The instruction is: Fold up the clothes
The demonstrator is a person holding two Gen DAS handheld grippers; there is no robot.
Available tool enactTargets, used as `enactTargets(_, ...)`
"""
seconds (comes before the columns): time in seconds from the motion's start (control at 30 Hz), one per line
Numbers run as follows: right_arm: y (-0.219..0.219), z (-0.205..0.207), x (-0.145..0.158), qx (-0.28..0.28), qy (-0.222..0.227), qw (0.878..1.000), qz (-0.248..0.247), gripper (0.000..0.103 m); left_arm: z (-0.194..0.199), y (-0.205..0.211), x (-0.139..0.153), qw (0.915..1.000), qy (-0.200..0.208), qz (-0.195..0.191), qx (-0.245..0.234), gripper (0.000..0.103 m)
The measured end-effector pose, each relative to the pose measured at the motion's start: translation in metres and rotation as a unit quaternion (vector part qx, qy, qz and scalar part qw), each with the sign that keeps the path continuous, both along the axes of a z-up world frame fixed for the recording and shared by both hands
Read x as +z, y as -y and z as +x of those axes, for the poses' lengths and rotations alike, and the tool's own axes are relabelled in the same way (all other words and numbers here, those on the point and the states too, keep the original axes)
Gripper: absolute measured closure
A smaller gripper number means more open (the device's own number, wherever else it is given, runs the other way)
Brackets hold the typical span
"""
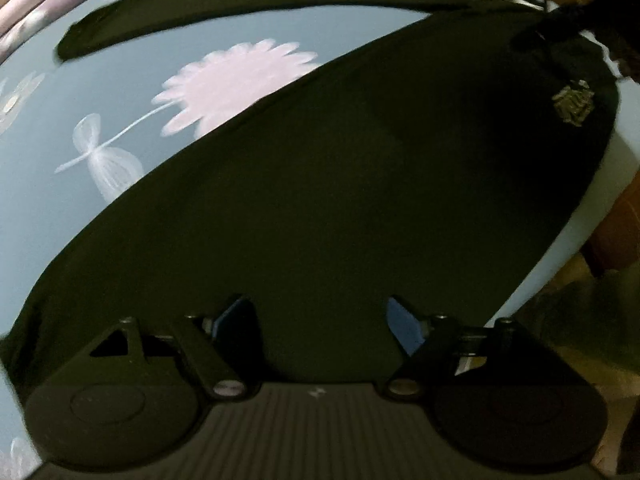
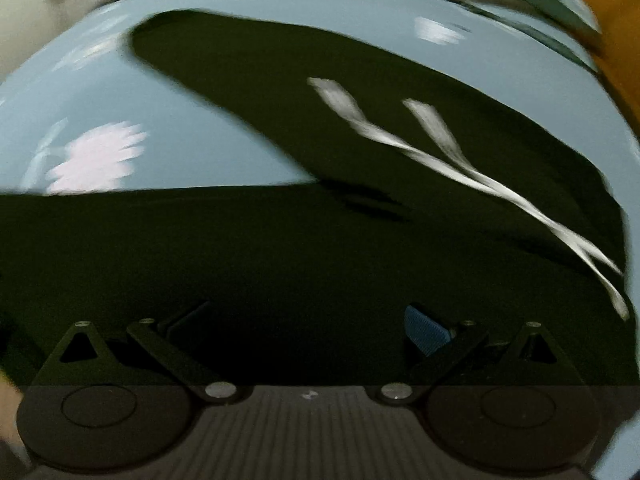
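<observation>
**One dark garment spread, folding barely begun**

One pair of dark trousers (image 1: pixel 320 200) is lying flat on a bed's blue floral sheet (image 1: pixel 100 200), legs apart, white drawstrings (image 2: pixel 460 164) trailing loose. Left tongs (image 1: pixel 320 320) and right tongs (image 2: pixel 308 324) are hovering wide open over the fabric, gripping nothing. No fold is showing; all folding is apparently remaining.

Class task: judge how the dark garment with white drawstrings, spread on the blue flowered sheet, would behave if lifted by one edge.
The dark garment probably droops: it lies flat against the blue flowered sheet. The white drawstrings lie loose, so they would likely dangle. It looks thin, probably light.
</observation>
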State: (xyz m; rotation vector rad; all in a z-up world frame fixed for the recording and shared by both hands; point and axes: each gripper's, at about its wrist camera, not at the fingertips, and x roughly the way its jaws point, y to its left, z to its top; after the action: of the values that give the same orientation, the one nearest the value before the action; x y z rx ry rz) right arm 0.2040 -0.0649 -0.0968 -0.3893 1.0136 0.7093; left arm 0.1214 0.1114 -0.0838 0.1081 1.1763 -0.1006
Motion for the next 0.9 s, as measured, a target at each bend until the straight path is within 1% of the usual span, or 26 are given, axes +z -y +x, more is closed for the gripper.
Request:
enactTargets(0.07,-0.029,-0.015,0.0,0.054,-0.003,0.998,0.012,0.0,-0.005,-0.013,0.005,0.9996,0.016,0.011,0.022,0.025)
enactTargets(0.17,-0.066,-0.035,0.0,0.117,-0.031,0.992,0.048,0.0,-0.008,-0.033,0.005,0.9976,0.029,0.024,0.058,0.025)
enactTargets(0.2,-0.076,-0.042,-0.001,0.132,-0.05,0.988,0.06,0.0,-0.009,-0.038,0.002,0.9968,0.03,0.028,0.068,0.025)
enactTargets(0.27,-0.096,-0.056,-0.003,0.162,-0.088,0.979,0.082,0.0,-0.013,-0.049,-0.003,0.9955,0.033,0.035,0.082,0.025)
enactTargets(0.3,-0.105,-0.063,-0.004,0.178,-0.108,0.974,0.089,0.0,-0.015,-0.054,-0.004,0.995,0.035,0.032,0.088,0.023)
enactTargets(0.4,-0.123,-0.08,-0.015,0.224,-0.158,0.957,0.094,0.0,-0.022,-0.066,-0.006,0.9933,0.042,0.025,0.105,0.023)
enactTargets(0.47,-0.133,-0.084,-0.026,0.236,-0.159,0.956,0.07,0.0,-0.028,-0.072,-0.006,0.9923,0.043,0.027,0.113,0.022)
enactTargets(0.57,-0.137,-0.076,-0.029,0.241,-0.11,0.963,0.047,0.0,-0.035,-0.083,-0.008,0.9899,0.044,0.033,0.13,0.02)
enactTargets(0.6,-0.138,-0.07,-0.028,0.233,-0.087,0.968,0.034,0.0,-0.037,-0.086,-0.008,0.9891,0.043,0.036,0.136,0.02)
enactTargets(0.67,-0.141,-0.053,-0.028,0.203,-0.068,0.977,0.014,0.0,-0.039,-0.093,-0.006,0.9873,0.039,0.036,0.15,0.019)
enactTargets(0.7,-0.141,-0.048,-0.026,0.191,-0.071,0.979,0.017,0.0,-0.04,-0.096,-0.006,0.9863,0.035,0.037,0.157,0.019)
enactTargets(0.73,-0.141,-0.042,-0.023,0.179,-0.075,0.981,0.02,0.0,-0.038,-0.097,-0.003,0.9855,0.032,0.045,0.161,0.02)
enactTargets(0.77,-0.142,-0.037,-0.02,0.168,-0.078,0.982,0.023,0.0,-0.037,-0.097,0.0,0.9853,0.034,0.052,0.159,0.024)
enactTargets(0.83,-0.143,-0.042,-0.012,0.178,-0.074,0.981,0.027,0.0,-0.035,-0.095,0.009,0.9851,0.054,0.061,0.152,0.023)
enactTargets(0.9,-0.146,-0.051,-0.008,0.187,-0.067,0.98,0.026,0.0,-0.031,-0.097,0.011,0.9856,0.061,0.063,0.145,0.022)
